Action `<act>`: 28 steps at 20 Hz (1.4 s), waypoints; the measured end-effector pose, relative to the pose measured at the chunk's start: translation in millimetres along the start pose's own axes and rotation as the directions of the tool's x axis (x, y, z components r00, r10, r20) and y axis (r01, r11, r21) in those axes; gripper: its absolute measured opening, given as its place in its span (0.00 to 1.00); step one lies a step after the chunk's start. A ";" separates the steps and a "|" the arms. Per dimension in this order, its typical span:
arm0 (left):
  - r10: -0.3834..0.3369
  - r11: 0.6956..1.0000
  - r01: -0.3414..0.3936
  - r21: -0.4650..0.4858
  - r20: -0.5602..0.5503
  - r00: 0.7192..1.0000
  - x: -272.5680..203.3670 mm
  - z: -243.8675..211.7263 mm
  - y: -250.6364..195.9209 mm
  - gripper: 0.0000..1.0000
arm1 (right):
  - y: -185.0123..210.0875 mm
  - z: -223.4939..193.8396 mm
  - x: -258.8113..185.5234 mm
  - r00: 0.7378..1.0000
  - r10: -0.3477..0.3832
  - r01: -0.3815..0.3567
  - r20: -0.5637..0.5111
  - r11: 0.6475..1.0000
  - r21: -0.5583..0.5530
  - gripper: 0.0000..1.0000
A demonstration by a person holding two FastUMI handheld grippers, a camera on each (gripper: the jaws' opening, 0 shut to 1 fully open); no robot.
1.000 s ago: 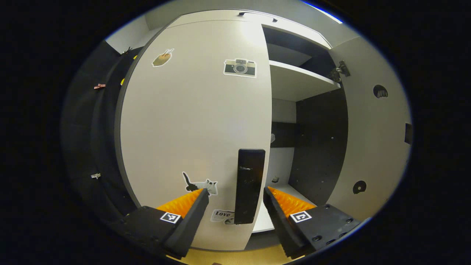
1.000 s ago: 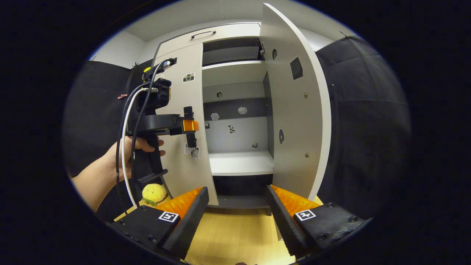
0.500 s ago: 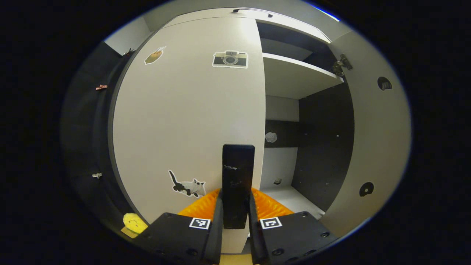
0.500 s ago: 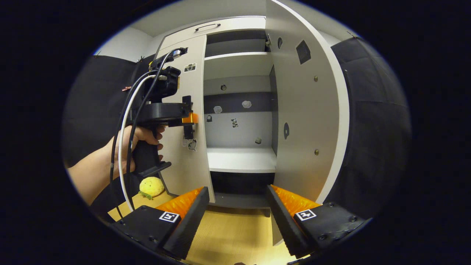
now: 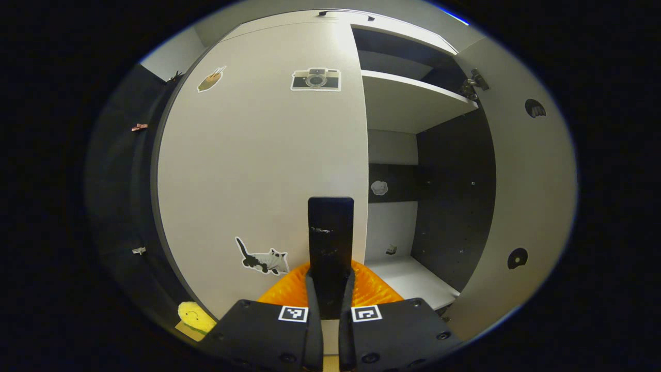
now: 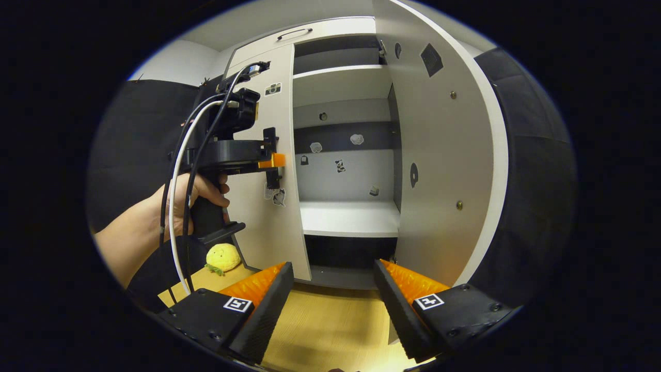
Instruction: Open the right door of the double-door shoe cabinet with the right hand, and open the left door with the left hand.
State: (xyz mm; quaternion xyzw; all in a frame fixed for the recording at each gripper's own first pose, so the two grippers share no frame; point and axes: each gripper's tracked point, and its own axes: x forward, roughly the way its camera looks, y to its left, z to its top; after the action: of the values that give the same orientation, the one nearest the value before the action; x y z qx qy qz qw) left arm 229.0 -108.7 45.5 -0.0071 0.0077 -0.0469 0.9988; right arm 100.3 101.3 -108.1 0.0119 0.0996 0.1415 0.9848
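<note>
**Left hand-held gripper clamped on the left door's handle, right door swung open**

Left hand-held gripper [image 5: 330, 305] is clenched on the black handle [image 5: 331, 243] of the left door [image 5: 258, 165], both fingers pressing on the handle's lower end, one on each side. That handle stands upright along the door's inner edge, right beside the open cabinet bay. In the right gripper view the same left hand-held gripper [image 6: 272, 161] shows from the side, held level against the handle by a hand [image 6: 188, 201] wrapped around its grip, with cables looping down from it.

The left door lies flat or nearly flat against the shoe cabinet [image 6: 330, 36]. It carries a camera sticker [image 5: 315, 79] near its top and a cat sticker [image 5: 261, 257] just left of the handle.

The right door [image 6: 439, 155] is swung wide open, its inner face turned toward the bay, a hinge [image 5: 472, 85] showing at its upper corner. Between the two doors the bay shows a white upper shelf [image 6: 341, 85] and a white lower shelf [image 6: 351, 219], with small stickers on the back panel.

Right hand-held gripper [image 6: 333, 294] is released, its fingers spread wide and grasping nothing, hovering above the wooden floor [image 6: 330, 325] in front of the bay and apart from the right door. A yellow plush toy [image 6: 223, 257] lies on the floor left of the left door.
</note>
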 end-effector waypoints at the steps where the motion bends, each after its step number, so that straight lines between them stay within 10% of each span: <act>1: 0.004 1.000 -0.004 -0.005 -0.001 1.000 -0.9 -0.8 0.2 0.17 | 0.1 -0.3 -1.0 1.000 0.002 -0.002 -0.001 1.000 -0.005 0.98; 9: -0.042 0.999 0.042 -0.004 0.013 0.999 -22.1 -2.4 6.9 0.16 | 20.3 -4.3 -18.1 0.999 0.016 -0.015 -0.031 0.999 0.034 0.98; 28: -0.136 0.991 0.137 -0.012 0.042 0.990 -75.0 -9.9 52.3 0.16 | 48.0 -0.4 -61.7 0.974 -0.224 0.221 0.029 0.972 0.077 0.98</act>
State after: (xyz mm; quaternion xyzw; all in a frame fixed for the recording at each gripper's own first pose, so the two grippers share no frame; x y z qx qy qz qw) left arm 159.1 -49.7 35.9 -0.0160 -0.0129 -0.1148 0.9932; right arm 29.0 130.0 -94.2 0.0391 0.0869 0.0263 0.9951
